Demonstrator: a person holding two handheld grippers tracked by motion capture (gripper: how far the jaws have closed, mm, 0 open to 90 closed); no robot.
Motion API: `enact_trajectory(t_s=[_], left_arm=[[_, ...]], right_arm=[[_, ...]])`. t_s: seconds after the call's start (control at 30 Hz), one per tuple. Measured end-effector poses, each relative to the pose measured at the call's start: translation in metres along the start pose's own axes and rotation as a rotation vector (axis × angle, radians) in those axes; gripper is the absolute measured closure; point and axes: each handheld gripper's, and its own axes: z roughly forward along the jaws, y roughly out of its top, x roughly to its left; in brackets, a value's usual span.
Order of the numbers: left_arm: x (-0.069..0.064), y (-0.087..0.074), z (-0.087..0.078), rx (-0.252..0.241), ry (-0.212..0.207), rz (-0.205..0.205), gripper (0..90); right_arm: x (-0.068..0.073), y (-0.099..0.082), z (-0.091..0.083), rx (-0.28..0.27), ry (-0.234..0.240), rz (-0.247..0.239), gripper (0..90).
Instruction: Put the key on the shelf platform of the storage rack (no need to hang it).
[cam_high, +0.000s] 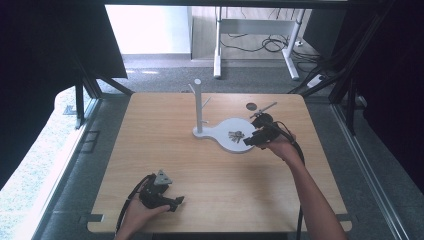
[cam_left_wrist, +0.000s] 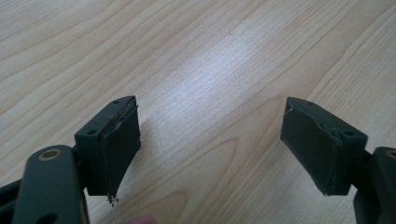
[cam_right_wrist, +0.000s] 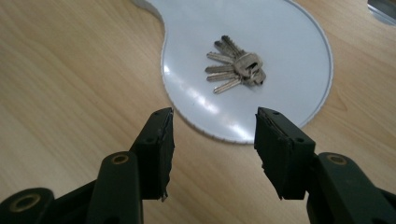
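While fingers gape, keys just ahead

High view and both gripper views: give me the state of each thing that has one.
Left hand-held gripper: open, holding nothing, over bare table.
Right hand-held gripper: open, holding nothing, aimed at the keys.
Keys: lying fanned on the white stand base.
Stand post: upright, pegs bare.
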Motion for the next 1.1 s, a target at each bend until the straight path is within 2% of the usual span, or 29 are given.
enact_trajectory(t_s=[0.27, 0.47, 0.6, 0.8, 0.87, 0.93, 1.1], left_arm=[[-0.002, 0.0, 0.002, 0.005, -0.003, 0.004, 20.2], [-0.004, 0.0, 0.005, 0.015, -0.003, 0.006, 20.2], [-0.002, 0.0, 0.004, 0.01, -0.004, -0.005, 20.2], [0.002, -0.002, 0.004, 0.011, -0.002, -0.019, 20.3], [0.003, -0.002, 0.004, 0.01, -0.003, -0.018, 20.3], [0.002, -0.002, 0.004, 0.009, -0.002, -0.018, 20.3], [0.001, -0.001, 0.005, 0.013, -0.007, -0.018, 20.3]], right_arm=[[0.004, -0.049, -0.022, -0.074, 0.031, 0.013, 47.8], [0.005, -0.097, -0.021, -0.105, 0.023, 0.058, 47.8], [0.002, -0.122, -0.019, -0.102, 0.025, 0.086, 47.8], [0.002, -0.147, -0.019, -0.111, 0.017, 0.107, 47.9], [0.002, -0.152, -0.015, -0.087, 0.019, 0.107, 47.6], [0.0, -0.157, -0.013, -0.074, -0.001, 0.108, 47.6], [-0.004, -0.161, -0.015, -0.104, -0.032, 0.143, 46.7]])
